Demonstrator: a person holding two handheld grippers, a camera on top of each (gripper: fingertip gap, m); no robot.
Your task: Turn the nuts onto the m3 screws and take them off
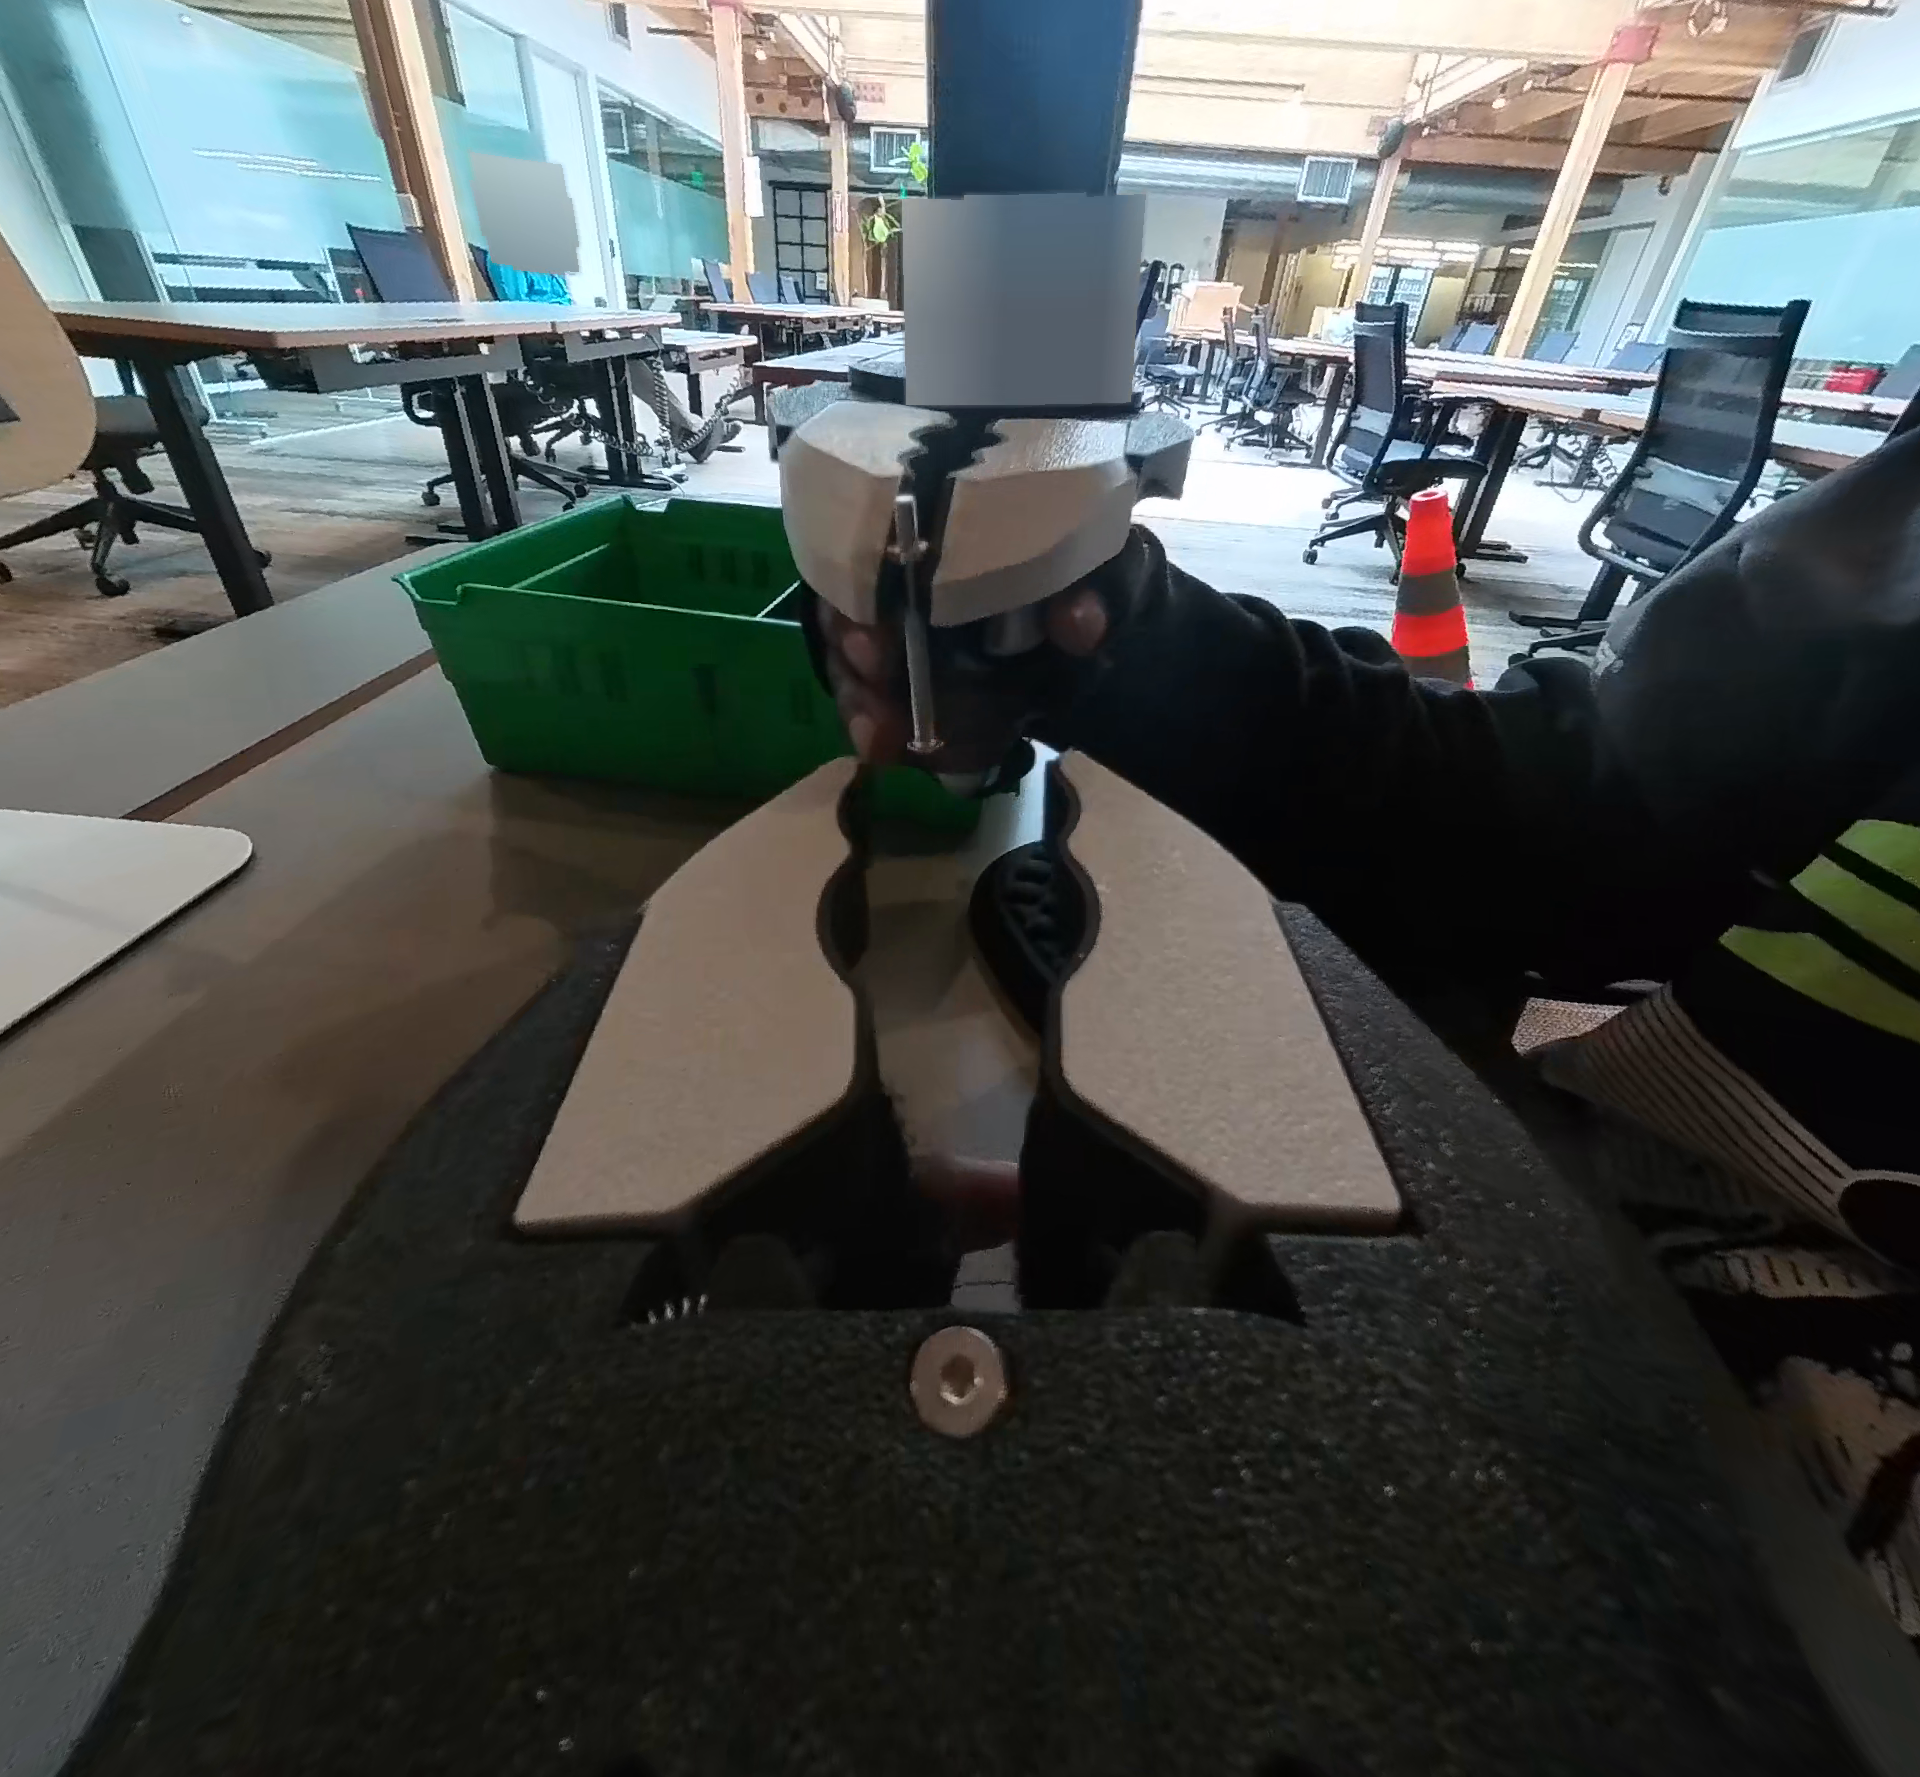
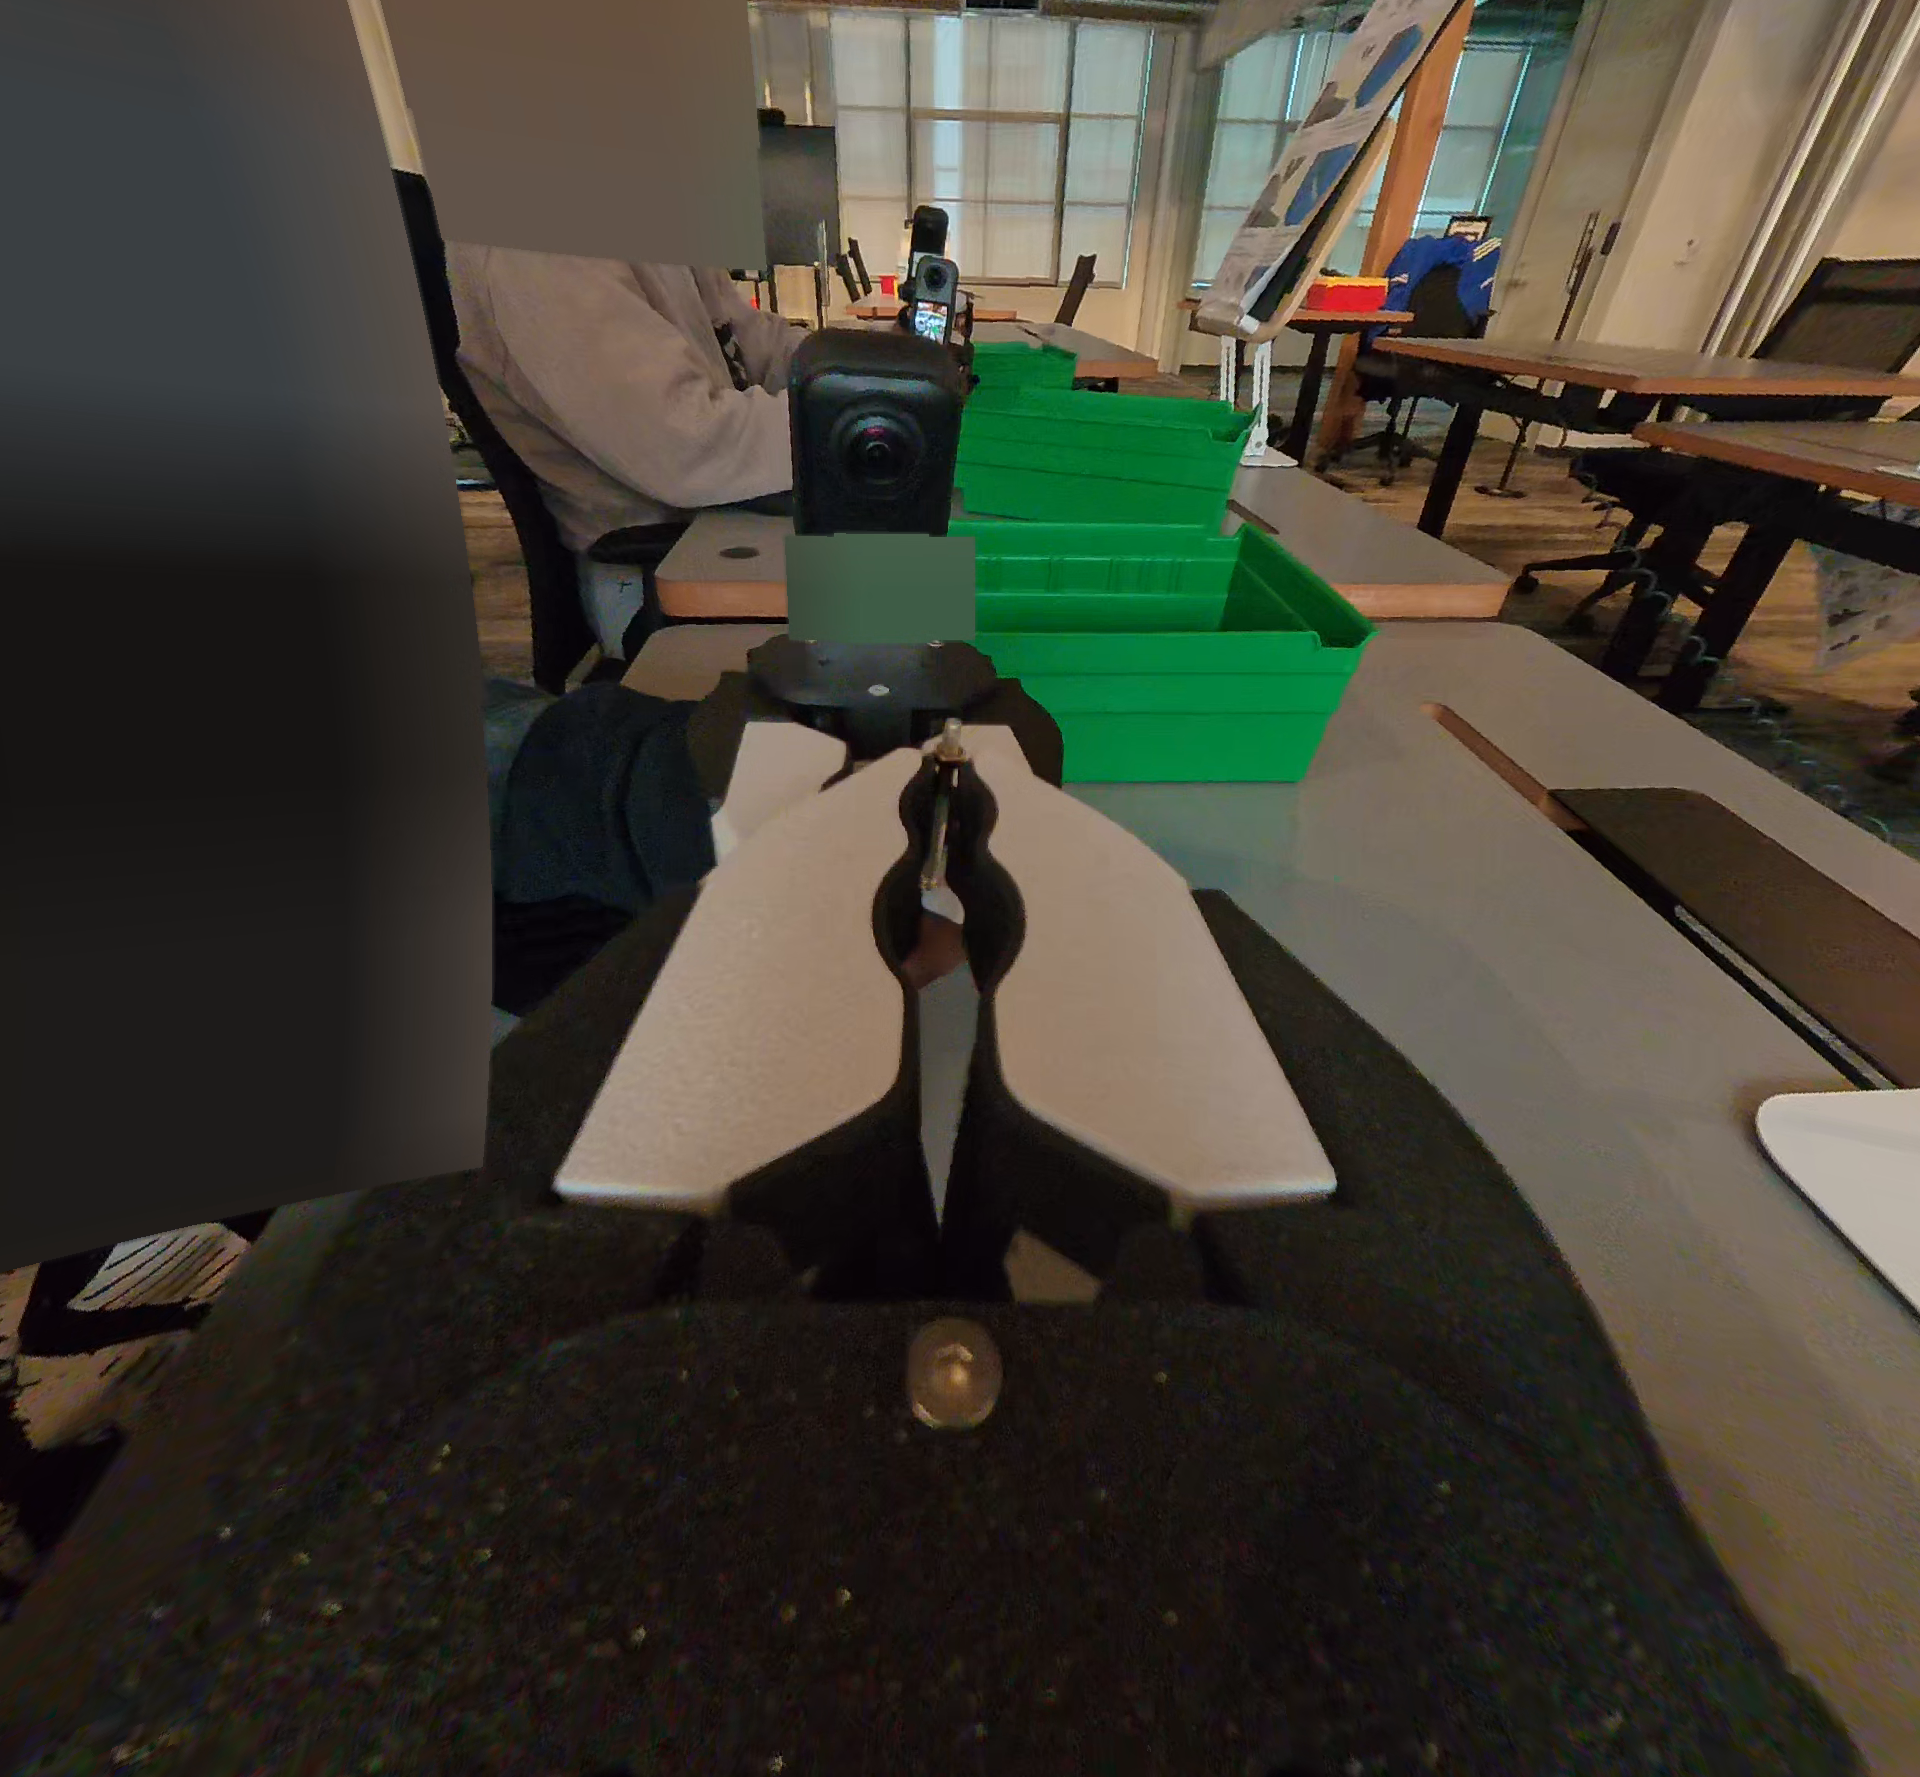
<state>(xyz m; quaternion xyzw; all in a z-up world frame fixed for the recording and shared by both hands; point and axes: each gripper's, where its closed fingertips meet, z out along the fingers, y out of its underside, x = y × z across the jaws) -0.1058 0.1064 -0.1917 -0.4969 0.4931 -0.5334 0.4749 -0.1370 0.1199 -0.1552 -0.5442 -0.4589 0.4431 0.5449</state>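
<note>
In the right wrist view my right gripper (image 2: 948, 759) is shut on a thin silver m3 screw (image 2: 938, 823) that lies along the slot between its fingers. A small nut (image 2: 948, 751) sits on the screw at the fingertips, and a short end pokes out past it. In the left wrist view the right gripper (image 1: 914, 543) faces me and the screw (image 1: 916, 647) hangs down from its closed jaws. My left gripper (image 1: 951, 777) is open with nothing in it. Its fingertips (image 1: 831, 782) stand just below the screw's lower end without touching it.
A green bin (image 1: 623, 678) stands on the grey table (image 1: 260, 896) behind the grippers; it also shows in the right wrist view (image 2: 1174, 699), with more green bins (image 2: 1101, 460) behind. A white flat pad (image 1: 94, 886) lies at the left. A dark sleeve (image 1: 1351, 740) reaches in from the right. An orange cone (image 1: 1432, 584) stands on the floor. Tip to tip, the grippers are about 4 cm apart.
</note>
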